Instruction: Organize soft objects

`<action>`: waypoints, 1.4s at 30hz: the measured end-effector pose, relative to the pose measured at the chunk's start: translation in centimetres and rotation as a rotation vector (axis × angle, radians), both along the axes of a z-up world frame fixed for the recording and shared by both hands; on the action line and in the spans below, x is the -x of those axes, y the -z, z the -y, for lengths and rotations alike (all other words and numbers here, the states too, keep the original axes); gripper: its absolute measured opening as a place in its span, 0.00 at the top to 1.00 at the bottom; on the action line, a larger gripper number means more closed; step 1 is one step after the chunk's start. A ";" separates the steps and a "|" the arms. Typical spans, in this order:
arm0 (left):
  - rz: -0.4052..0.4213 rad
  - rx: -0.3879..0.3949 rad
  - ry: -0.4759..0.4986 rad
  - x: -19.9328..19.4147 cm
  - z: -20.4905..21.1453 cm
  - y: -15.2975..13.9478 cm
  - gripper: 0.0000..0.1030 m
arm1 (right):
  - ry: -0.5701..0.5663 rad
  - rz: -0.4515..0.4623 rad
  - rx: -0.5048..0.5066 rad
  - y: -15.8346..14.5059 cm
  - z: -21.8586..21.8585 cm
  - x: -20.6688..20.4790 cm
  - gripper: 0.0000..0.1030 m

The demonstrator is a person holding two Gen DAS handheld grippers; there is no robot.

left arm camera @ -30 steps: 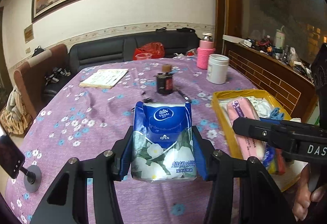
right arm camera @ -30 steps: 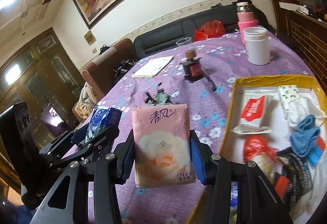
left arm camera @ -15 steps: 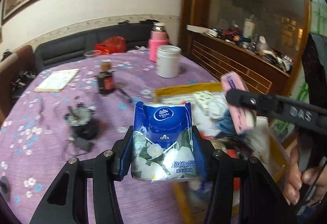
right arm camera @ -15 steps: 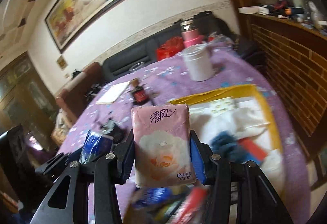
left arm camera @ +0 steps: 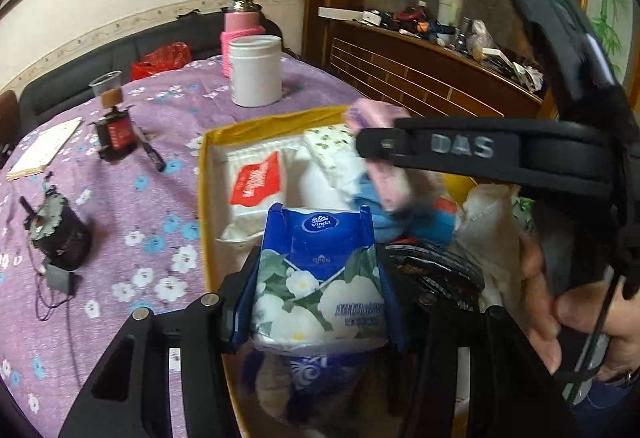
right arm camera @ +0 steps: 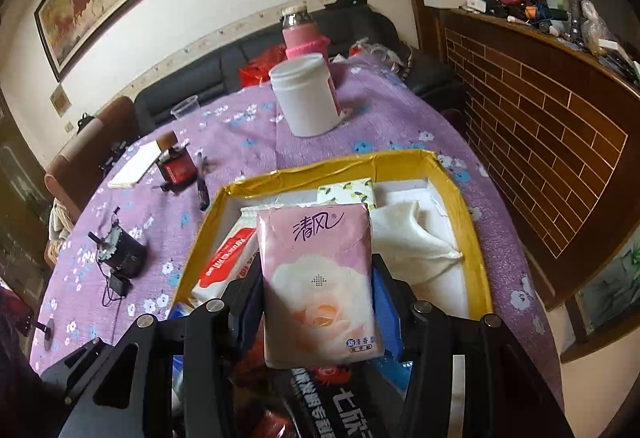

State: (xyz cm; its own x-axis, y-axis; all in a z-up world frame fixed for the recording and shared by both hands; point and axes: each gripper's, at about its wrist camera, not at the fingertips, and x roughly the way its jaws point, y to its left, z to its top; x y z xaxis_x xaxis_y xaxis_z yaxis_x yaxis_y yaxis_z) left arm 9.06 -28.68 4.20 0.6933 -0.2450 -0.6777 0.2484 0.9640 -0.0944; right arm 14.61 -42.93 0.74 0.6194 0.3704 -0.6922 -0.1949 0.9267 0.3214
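Note:
My left gripper is shut on a blue tissue pack with white flowers, held above the near end of a yellow-rimmed box. My right gripper is shut on a pink tissue pack over the same yellow-rimmed box. In the left wrist view the right gripper's black arm crosses the box with the pink tissue pack blurred at its tip. The box holds a red-and-white wipes pack, a floral pack, white cloth, blue fabric and dark wrappers.
The box sits on a purple flowered tablecloth. On it stand a white jar, a pink flask, a dark ink bottle, a small black motor with wires and a notebook. A brick-patterned counter runs along the right.
Both grippers have swung right and down, from over the tablecloth to over the yellow box, each still carrying its tissue pack. The box contents now fill the lower view.

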 end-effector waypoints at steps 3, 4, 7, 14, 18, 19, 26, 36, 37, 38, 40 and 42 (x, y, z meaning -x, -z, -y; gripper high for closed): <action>0.017 0.009 0.018 0.4 0.2 -0.3 0.49 | -0.028 -0.042 -0.030 0.7 -0.2 -1.1 0.49; 0.011 0.009 0.027 0.4 0.3 -0.3 0.48 | -0.032 -0.056 -0.037 0.9 -0.3 -1.5 0.47; 0.022 0.010 0.030 0.5 0.4 -0.4 0.42 | -0.025 -0.073 -0.051 1.0 -0.4 -1.6 0.45; 0.058 0.007 0.031 1.4 0.3 -1.1 0.31 | -0.004 -0.012 -0.060 -0.8 -0.2 0.1 0.34; 0.092 -0.005 0.032 2.3 0.3 -1.7 0.29 | 0.008 0.022 -0.066 -2.0 0.0 1.2 0.32; 0.100 -0.012 0.032 2.5 0.3 -1.8 0.28 | 0.015 0.033 -0.068 -2.3 0.1 1.6 0.30; 0.136 -0.040 0.039 3.7 0.5 -2.1 0.26 | 0.023 0.046 -0.071 -2.9 0.2 3.3 0.28; 0.180 -0.061 0.047 5.1 0.4 -2.7 0.26 | 0.038 0.050 -0.065 -3.1 0.1 5.0 0.28; 0.181 -0.059 0.049 5.2 0.4 -2.7 0.25 | 0.040 0.052 -0.059 -3.2 0.1 5.2 0.28; 0.184 -0.060 0.047 5.3 0.3 -2.7 0.21 | 0.044 0.056 -0.052 -3.2 0.0 5.5 0.28; 0.193 -0.058 0.038 5.7 0.0 -2.8 0.12 | 0.052 0.063 -0.044 -3.4 0.1 5.9 0.28; 0.213 -0.065 0.030 6.4 -0.3 -3.0 0.02 | 0.070 0.078 -0.025 -3.5 0.1 6.8 0.23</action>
State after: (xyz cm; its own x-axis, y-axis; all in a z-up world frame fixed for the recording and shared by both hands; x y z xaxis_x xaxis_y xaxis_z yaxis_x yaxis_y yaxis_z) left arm 2.63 -28.38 7.19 0.8155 -0.2278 -0.5320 0.2844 0.9584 0.0256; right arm 7.82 -43.00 4.22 0.6960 0.3405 -0.6322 -0.1548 0.9309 0.3309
